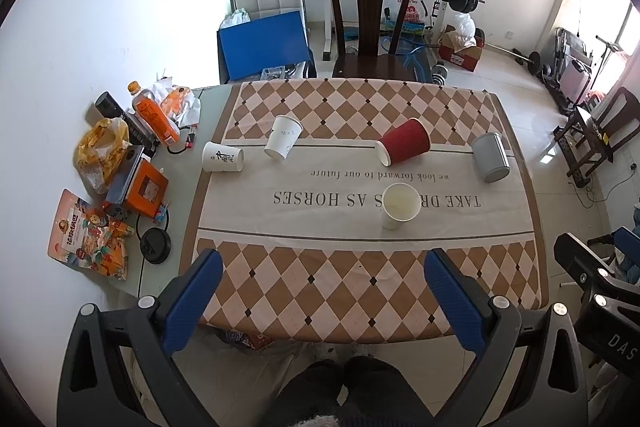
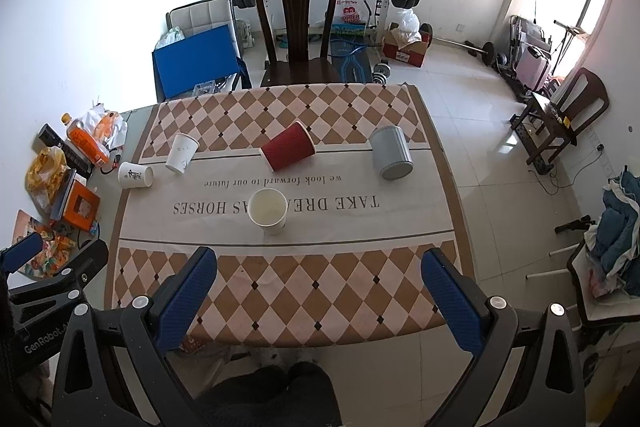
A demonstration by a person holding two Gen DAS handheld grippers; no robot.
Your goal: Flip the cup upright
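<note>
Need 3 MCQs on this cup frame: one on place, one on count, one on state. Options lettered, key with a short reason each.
1. Where is the red cup relative to the grey cup?
A. to its left
B. to its right
C. stacked inside it

2. How many cups lie on their sides?
A. two
B. four
C. five

3. What state are both grippers in?
A. open and empty
B. shut on a cup
C. shut on nothing

Key:
1 A, red sits left of grey in both views.
2 B, the red, the grey and two white cups are tipped; only the upright cup stands.
3 A, left gripper and right gripper show spread jaws with nothing between.
</note>
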